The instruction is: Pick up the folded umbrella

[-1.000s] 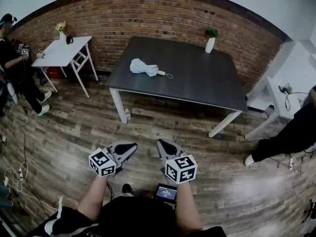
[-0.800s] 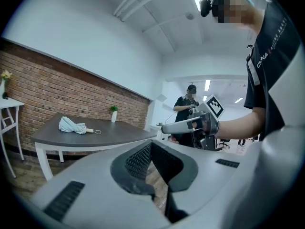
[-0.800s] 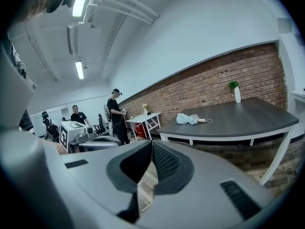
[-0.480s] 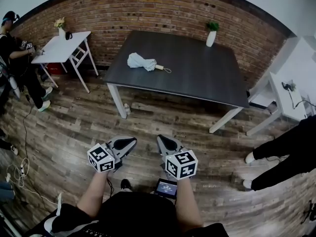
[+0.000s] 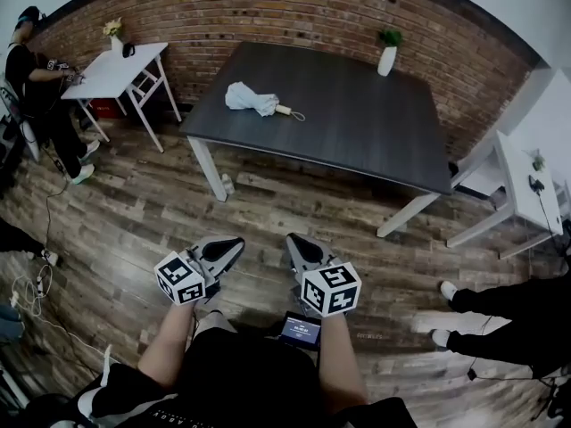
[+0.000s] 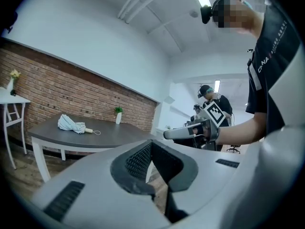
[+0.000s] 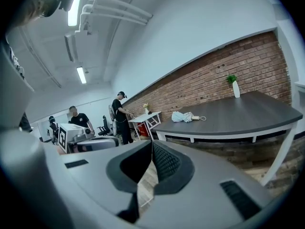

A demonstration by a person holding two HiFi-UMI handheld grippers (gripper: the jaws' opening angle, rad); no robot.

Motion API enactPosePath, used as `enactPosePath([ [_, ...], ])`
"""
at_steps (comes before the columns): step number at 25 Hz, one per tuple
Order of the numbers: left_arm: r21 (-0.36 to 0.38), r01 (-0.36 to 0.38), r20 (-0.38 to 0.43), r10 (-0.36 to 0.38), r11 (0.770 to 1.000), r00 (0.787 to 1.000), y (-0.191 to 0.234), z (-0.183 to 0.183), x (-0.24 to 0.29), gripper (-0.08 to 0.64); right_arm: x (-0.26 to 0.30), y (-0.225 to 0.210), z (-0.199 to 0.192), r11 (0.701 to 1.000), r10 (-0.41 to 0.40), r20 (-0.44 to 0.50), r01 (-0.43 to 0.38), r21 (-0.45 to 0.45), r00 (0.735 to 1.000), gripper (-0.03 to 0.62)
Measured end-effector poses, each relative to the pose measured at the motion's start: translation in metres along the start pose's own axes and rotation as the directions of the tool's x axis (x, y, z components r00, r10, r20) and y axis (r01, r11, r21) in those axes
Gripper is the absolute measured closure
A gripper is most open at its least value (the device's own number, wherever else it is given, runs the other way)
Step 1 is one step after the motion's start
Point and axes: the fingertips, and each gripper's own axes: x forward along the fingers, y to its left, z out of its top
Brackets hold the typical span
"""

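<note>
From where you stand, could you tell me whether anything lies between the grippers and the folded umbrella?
Nothing visible does. The left gripper and right gripper are over open floor short of the table; the umbrella lies alone on its left part, the vase far off.

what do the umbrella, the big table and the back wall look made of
Umbrella: pale fabric, soft and matte, judging by its crumpled folds; the handle is too small to tell. Table: dark matte top with faint grain, likely wood or laminate, on white legs. Wall: red-brown brick, rough, with visible mortar lines.
</note>
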Motion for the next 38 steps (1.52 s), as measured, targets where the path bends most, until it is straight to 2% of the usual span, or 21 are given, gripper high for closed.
enactPosePath([
  [7,-0.027,-0.041,-0.010,0.041,0.999,0.999,0.014,-0.006,0.010,0.558,0.007,-0.027,0.000,0.999,0.002,0.001,-0.002,0.051,1.000,0.583],
  [13,-0.040,-0.047,-0.002,0.047,0.998,0.999,0.046,-0.005,0.023,0.558,0.029,-0.044,0.007,0.999,-0.010,-0.005,0.010,0.049,1.000,0.583],
  [27,-0.041,0.035,-0.012,-0.035,0.999,0.999,0.160,0.028,0.053,0.558,0.120,-0.079,0.059,0.994,-0.096,-0.006,0.096,0.055,0.995,0.583],
  [38,-0.038,0.096,-0.012,-0.097,0.995,0.995,0.236,0.045,0.048,0.558,0.178,-0.084,0.082,0.982,-0.181,-0.006,0.181,0.050,0.984,0.583],
])
